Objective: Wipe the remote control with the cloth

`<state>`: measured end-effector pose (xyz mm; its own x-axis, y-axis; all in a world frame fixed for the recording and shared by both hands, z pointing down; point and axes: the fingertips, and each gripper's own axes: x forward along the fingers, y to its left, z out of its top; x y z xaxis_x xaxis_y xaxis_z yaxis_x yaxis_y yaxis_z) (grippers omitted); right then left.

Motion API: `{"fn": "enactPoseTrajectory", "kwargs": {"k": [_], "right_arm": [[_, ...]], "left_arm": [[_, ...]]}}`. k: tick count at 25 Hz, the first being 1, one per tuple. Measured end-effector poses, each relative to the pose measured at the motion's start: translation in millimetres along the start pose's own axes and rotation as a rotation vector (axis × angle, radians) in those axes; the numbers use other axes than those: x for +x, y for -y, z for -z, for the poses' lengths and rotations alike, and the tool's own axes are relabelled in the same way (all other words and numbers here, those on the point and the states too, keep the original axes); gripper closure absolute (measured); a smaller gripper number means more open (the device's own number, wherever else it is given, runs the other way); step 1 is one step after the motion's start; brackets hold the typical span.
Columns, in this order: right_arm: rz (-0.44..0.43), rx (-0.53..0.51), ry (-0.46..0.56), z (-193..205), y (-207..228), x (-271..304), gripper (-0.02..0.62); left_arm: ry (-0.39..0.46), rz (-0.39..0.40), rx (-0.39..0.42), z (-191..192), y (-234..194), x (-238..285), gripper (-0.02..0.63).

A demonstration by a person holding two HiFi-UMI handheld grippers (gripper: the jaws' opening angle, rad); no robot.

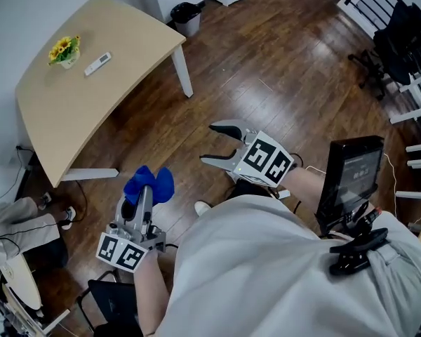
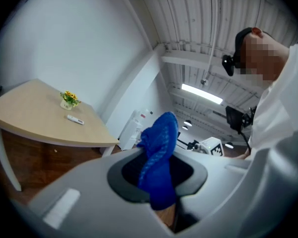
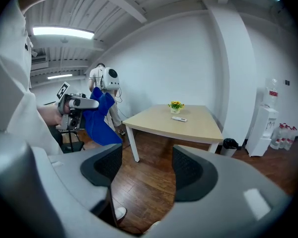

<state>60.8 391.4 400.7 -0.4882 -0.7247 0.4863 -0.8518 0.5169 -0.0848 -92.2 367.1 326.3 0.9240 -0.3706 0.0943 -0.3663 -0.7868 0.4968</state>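
A white remote control (image 1: pixel 97 63) lies on the light wooden table (image 1: pixel 77 111) beside a small pot of yellow flowers (image 1: pixel 64 50); it also shows far off as the remote (image 2: pixel 75 119) and the remote (image 3: pixel 179 118). My left gripper (image 1: pixel 143 188) is shut on a blue cloth (image 1: pixel 149 184), which sticks up between its jaws as the cloth (image 2: pixel 159 162). My right gripper (image 1: pixel 215 144) is open and empty, held over the floor well away from the table. Its view catches the left gripper (image 3: pixel 82 103) with the cloth (image 3: pixel 102 120) hanging from it.
Dark wooden floor (image 1: pixel 266 69) lies between me and the table. A black bin (image 1: pixel 186 16) stands behind the table. A black chair (image 1: pixel 396 41) and white racks are at the right. A water dispenser (image 3: pixel 265 123) stands by the wall.
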Motion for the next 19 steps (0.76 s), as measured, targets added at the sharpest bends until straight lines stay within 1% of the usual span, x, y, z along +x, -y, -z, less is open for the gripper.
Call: {"fn": "enactPoseTrajectory", "kwargs": {"k": [5,9,14,19], "right_arm": [[0.021,-0.018,0.012,-7,-33,6,0.278],[0.026,-0.031,0.004,-8,-51,13,0.278],[0.022,-0.044,-0.007,-11,-71,16,0.279],[0.016,-0.054,-0.013,-24,-83,18,0.279]], "left_arm": [[0.042,0.032,0.007,-15,-2,-30,0.518],[0.05,0.053,0.008,-13,-3,-48,0.518],[0.054,0.041,-0.013,-3,-10,-67,0.518],[0.062,0.039,-0.013,-5,-12,-74,0.518]]}}
